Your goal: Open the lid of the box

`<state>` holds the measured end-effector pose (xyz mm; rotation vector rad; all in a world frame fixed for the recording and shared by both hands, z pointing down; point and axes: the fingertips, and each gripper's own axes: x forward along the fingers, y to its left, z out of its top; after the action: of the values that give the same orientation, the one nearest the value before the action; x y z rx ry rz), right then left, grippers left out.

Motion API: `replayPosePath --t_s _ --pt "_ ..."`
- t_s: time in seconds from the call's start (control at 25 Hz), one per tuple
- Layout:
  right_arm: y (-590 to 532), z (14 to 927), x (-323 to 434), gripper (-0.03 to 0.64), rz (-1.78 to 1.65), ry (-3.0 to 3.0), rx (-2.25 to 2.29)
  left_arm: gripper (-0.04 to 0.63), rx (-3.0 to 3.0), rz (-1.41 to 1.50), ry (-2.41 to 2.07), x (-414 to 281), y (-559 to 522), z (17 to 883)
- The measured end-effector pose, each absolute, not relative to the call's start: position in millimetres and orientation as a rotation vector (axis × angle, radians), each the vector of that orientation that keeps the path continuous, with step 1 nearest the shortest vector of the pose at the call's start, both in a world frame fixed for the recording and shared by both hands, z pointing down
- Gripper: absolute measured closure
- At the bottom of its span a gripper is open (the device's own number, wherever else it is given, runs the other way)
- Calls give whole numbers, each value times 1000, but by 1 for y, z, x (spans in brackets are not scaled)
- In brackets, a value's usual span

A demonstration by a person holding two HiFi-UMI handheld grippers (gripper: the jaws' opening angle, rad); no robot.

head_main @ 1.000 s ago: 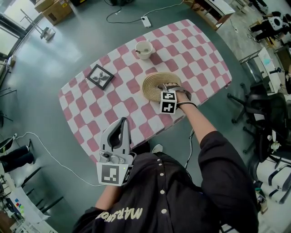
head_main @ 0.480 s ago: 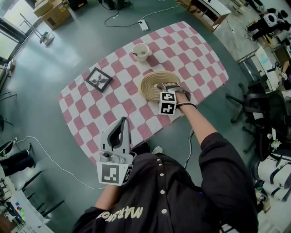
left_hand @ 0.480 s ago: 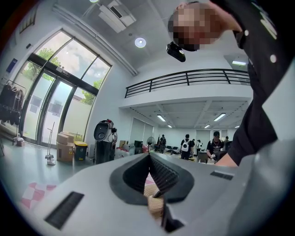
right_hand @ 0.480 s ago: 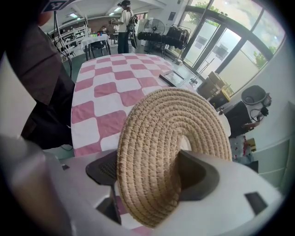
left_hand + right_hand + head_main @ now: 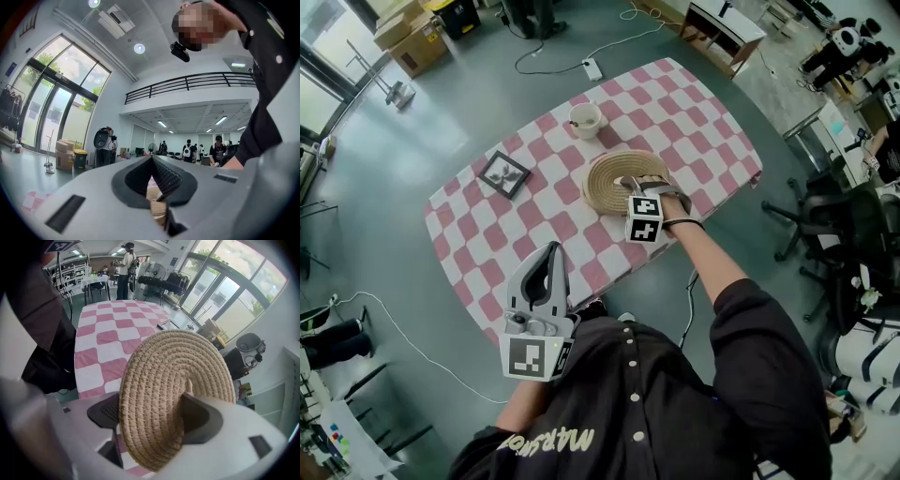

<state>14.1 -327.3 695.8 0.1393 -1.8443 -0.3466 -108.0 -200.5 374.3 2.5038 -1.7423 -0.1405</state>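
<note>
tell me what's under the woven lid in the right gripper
The woven lid stands tilted between the right gripper's jaws. Only checkered tablecloth shows past its rim; the box underneath and anything inside it are covered.

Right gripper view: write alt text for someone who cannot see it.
A round woven straw lid fills the frame, clamped between the two grey jaws of the right gripper. Behind it lies a pink-and-white checked tablecloth, with tall windows beyond.
</note>
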Motion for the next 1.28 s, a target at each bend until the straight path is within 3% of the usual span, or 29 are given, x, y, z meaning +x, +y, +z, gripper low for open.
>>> replayPosePath --t_s 0.72,1.28 --pt "-307 622 33 245 -434 -1893 310 586 2558 -201 -1764 -97 -188 349" --pt "-268 482 48 245 -395 -2198 735 586 2551 -207 -1820 -108 -188 343"
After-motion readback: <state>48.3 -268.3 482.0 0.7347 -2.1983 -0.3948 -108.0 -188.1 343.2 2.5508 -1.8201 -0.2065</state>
